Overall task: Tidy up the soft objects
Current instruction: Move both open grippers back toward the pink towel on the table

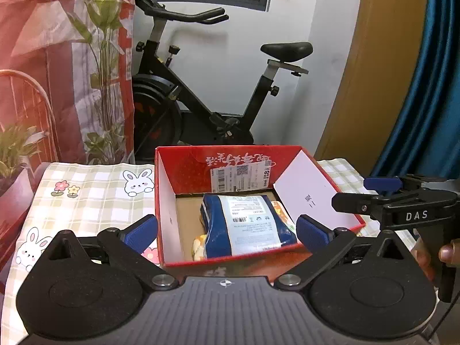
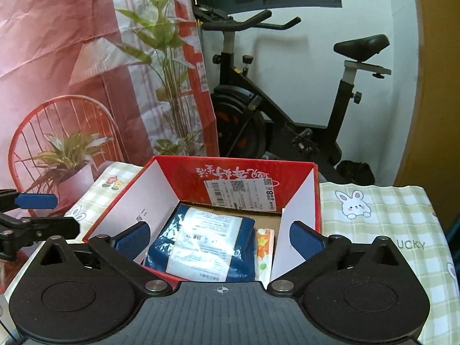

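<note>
I'm looking L to R: bunny-print tablecloth point(image 1: 86, 198) is lying under everything. My left gripper point(image 1: 227, 231) is hanging w/ jaws spread wide, nothing clamped. Between its pads, further off, I'm seeing the red cardboard box point(image 1: 184, 169) holding the blue plastic-wrapped soft pack point(image 1: 247, 224), which is lying flat on the box floor, a floral tissue pack point(image 2: 263, 251) tucked just beside it. My right gripper point(image 2: 220, 240) is also gaping, released, hovering over the box's near edge. Exercise bike point(image 2: 287, 109) is standing behind.

orange packet point(image 2: 263, 254) mostly hidden under blue pack point(image 2: 201, 247)
</note>
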